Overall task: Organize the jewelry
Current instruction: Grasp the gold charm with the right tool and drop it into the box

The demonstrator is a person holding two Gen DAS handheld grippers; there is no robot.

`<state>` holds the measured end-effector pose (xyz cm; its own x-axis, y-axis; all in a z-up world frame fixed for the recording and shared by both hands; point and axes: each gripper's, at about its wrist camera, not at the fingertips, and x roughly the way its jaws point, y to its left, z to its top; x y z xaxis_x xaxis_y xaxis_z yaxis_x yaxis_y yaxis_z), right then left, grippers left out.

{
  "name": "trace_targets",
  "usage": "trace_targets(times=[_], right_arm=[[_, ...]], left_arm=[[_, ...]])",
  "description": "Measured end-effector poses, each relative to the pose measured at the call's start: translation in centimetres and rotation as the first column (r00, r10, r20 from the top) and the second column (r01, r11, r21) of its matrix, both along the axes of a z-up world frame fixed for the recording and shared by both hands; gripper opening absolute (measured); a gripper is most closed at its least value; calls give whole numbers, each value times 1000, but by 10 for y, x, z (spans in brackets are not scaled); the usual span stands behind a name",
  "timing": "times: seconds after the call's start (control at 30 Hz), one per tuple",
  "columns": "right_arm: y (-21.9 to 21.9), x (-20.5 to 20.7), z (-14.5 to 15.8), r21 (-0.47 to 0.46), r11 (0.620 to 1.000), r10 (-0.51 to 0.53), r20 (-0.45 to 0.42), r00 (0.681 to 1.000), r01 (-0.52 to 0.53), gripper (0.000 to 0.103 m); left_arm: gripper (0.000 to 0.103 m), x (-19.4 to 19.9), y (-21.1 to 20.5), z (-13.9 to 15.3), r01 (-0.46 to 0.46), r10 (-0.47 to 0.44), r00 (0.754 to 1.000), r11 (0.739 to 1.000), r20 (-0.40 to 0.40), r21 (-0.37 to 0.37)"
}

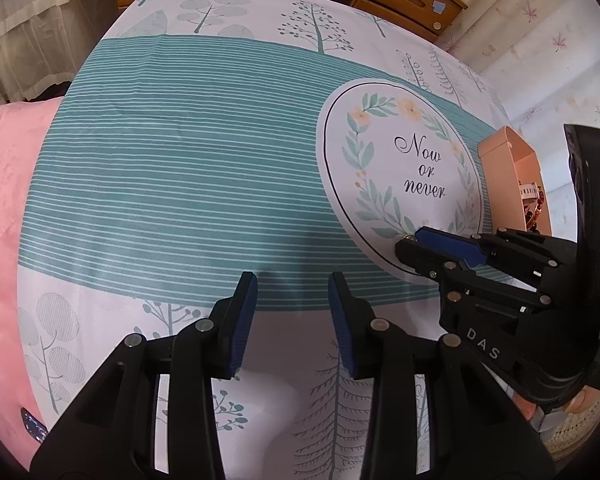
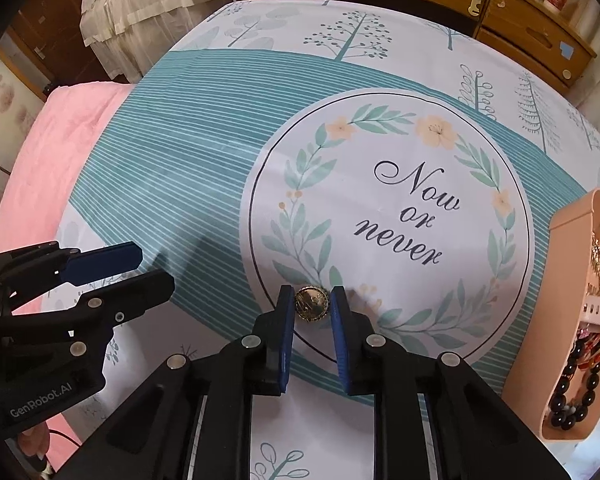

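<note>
Most of the jewelry looks put away already. The pink organizer box (image 2: 572,312) sits on the right side of the bed (image 2: 204,152), and it holds a black bead bracelet (image 2: 576,396), some red beads and a gold chain. One thing is left out on the bed: a small round gold piece (image 2: 311,304), maybe a ring or a brooch; I cannot tell which. It lies on the bottom edge of the white circle that says "Now or never" (image 2: 412,216). The right gripper (image 2: 311,308) points down at it, with one blue pad on each side. The jaws are partly closed and very near the gold piece, maybe just touching it. I cannot tell if they press on it yet. The left gripper (image 1: 292,300) hangs over the striped cloth, half open, with nothing in it. I think the gold piece must go in the box next.
</note>
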<state>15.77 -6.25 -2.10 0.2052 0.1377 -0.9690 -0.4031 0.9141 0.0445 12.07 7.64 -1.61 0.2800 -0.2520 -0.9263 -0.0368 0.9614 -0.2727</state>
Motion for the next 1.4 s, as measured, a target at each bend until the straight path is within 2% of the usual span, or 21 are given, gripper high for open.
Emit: trace_targets(times=[0.13,0.4,0.47,0.53,0.7,0.83,0.97,1.1,1.33,1.4], right_arm=[[-10,-8,9,38,999,-10,11,1000,9,18],[-69,-39,64,113,992,-69,97,993,58,18],[-93,-47,82,122,989,-95,132,987,79,18],[-113,-54,97,127,987,-122,160,980,102,18],[-172,-67,131,143,974,-206,230,951,176,18],[-211,-72,144,149,961,-265,263,927,233,18],[-243,-73,140,147,952,-301,263,917,270,18],[-259,-67,121,154,941,-332,230,915,303,18],[-263,-50,84,135,933,-354,180,918,334,19],[-264,-48,75,143,929,-362,155,919,341,22]], left_arm=[[33,-5,-9,9,14,-14,1000,1000,9,13],[34,-14,-54,43,85,-88,993,995,75,47],[40,-15,-68,50,99,-104,990,994,95,54],[53,-16,-87,61,113,-118,985,992,129,50],[63,-10,-130,78,132,-134,976,991,170,23],[67,-4,-162,84,146,-148,969,989,200,26],[67,-1,-191,85,150,-161,956,987,246,61],[68,0,-207,79,130,-150,951,987,271,91],[68,5,-209,63,96,-123,957,989,262,112],[68,6,-207,59,78,-107,960,990,259,117]])
